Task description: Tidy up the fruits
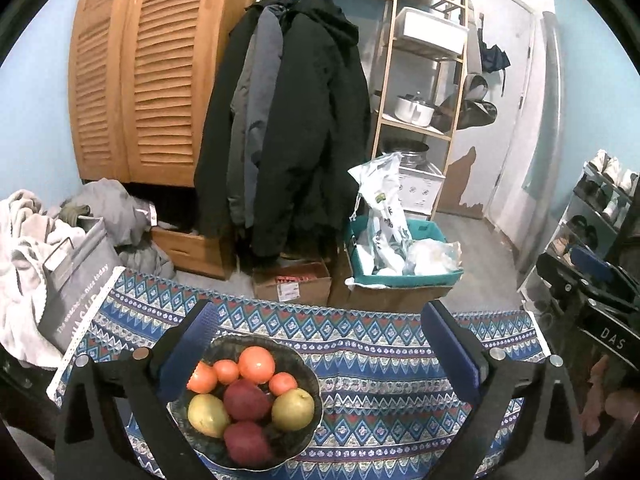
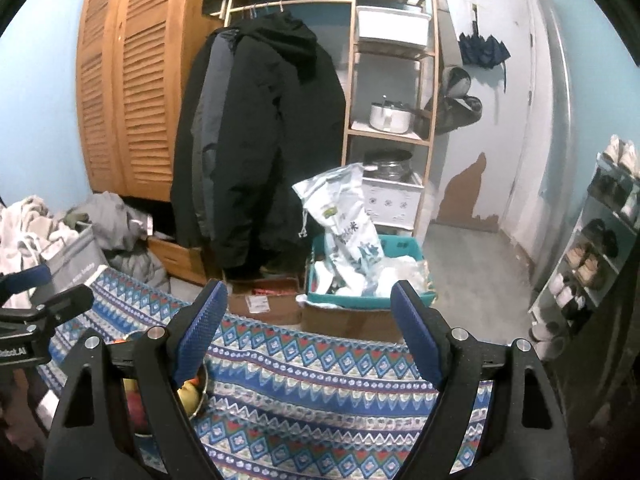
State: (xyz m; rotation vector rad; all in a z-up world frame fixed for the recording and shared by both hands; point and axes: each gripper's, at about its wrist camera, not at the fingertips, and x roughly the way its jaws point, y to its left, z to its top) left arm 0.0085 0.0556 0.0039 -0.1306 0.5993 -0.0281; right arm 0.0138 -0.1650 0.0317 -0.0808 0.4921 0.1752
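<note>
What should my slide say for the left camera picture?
Open left gripper above a dark bowl of fruit on a patterned tablecloth.

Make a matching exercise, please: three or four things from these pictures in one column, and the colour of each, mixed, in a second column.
Things:
1. large round fruit at the back of the bowl
2. fruit nearest the camera in the bowl
3. basket on the floor
4. hanging coat

Colours:
A. teal
B. black
C. orange
D. dark red

Pairs: 1-C, 2-D, 3-A, 4-B
</note>
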